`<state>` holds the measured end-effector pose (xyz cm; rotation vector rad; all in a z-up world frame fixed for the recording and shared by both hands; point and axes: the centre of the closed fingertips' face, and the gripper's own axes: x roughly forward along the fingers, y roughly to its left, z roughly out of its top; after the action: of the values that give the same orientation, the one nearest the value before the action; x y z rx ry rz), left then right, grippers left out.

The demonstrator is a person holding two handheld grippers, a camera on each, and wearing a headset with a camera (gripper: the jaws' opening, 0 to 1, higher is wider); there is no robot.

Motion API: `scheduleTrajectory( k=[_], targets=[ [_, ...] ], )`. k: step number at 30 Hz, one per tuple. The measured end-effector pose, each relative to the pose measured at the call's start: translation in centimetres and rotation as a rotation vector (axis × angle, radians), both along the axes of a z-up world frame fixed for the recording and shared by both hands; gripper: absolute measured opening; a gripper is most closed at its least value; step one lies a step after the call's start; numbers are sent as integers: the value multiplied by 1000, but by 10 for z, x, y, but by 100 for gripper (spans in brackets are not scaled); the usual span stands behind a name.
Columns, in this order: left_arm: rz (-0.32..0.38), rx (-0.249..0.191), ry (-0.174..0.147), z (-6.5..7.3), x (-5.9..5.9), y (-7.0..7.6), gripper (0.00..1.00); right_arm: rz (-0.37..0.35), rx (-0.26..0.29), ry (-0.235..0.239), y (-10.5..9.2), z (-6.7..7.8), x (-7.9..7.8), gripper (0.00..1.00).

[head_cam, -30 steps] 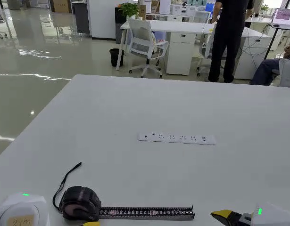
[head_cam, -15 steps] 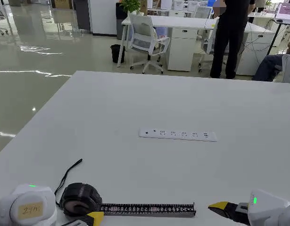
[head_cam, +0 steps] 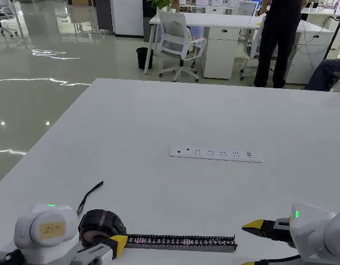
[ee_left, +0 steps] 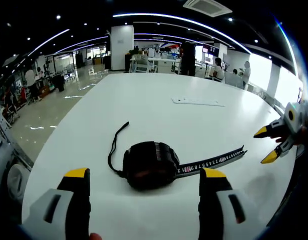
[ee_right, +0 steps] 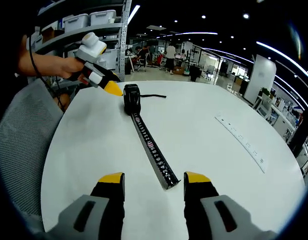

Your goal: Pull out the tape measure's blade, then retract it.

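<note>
A black tape measure point(head_cam: 102, 226) lies near the front edge of the white table point(head_cam: 175, 116), with its blade point(head_cam: 181, 242) pulled out to the right and lying flat. My left gripper point(head_cam: 111, 245) is open just in front of the case; in the left gripper view the case point(ee_left: 147, 164) sits between and beyond the yellow tips of this gripper point(ee_left: 144, 174), untouched. Open too, my right gripper point(head_cam: 251, 244) stands just right of the blade's end. In the right gripper view the blade end point(ee_right: 168, 183) lies between that gripper's tips point(ee_right: 154, 178), apart from both.
A white power strip point(head_cam: 216, 154) lies mid-table. The tape's black wrist strap point(head_cam: 89, 196) trails to the left of the case. Beyond the table's far edge are desks, a white office chair point(head_cam: 178, 44) and a standing person point(head_cam: 277, 38).
My left gripper has come up closer to the tape's case and my right gripper has edged toward the blade's end. The blade's length looks unchanged. The head camera has shifted.
</note>
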<state>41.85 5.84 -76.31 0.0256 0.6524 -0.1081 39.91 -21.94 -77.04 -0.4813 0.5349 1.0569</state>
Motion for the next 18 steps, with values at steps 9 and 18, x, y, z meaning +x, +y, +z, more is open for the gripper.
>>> scheduleTrajectory(
  k=[9,18],
  targets=[
    [12,6,6,-4,8,-2,87,84,-42,28,-4,-11,10,40],
    [19,12,14,-8,17,-3,86,160,-70,49,-4,-20,20,33]
  ],
)
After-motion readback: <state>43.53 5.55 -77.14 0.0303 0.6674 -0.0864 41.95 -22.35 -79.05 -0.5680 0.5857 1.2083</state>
